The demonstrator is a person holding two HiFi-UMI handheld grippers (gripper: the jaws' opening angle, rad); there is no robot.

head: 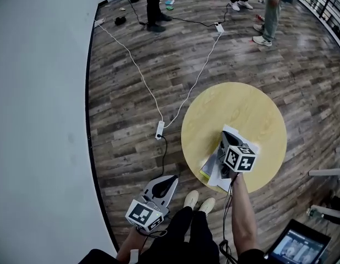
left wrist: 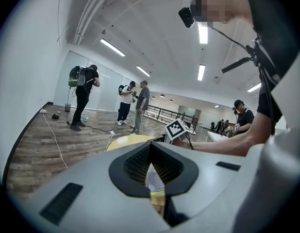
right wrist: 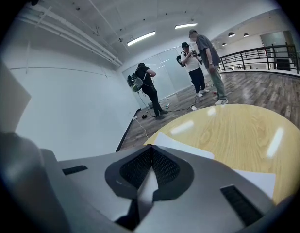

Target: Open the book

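1. The round wooden table (head: 252, 109) stands on plank flooring (head: 126, 147); the person stands at its 6 o'clock edge
2. The book (head: 214, 170) lies open on the table at about 7 o'clock, close to the rim. Its white pages fan out and a yellow-green edge shows on the side towards 8 o'clock
3. The right gripper (head: 225, 139) is directly over the book and points towards 12 o'clock, with a white page spread past its tip. In the right gripper view the jaws are closed tip to tip. A pale strip fills the slot behind the tips, and whether that is a caught page cannot be told
4. The left gripper (head: 171, 179) is off the table, out at 8 o'clock from it, above the floor and beside the person's legs. Its jaws meet at the tips and grip nothing
5. A white cable (head: 137, 70) runs across the floor to a power strip (head: 160, 130) at 9 o'clock from the table
6. Several people (head: 153, 4) stand well away at 12 o'clock
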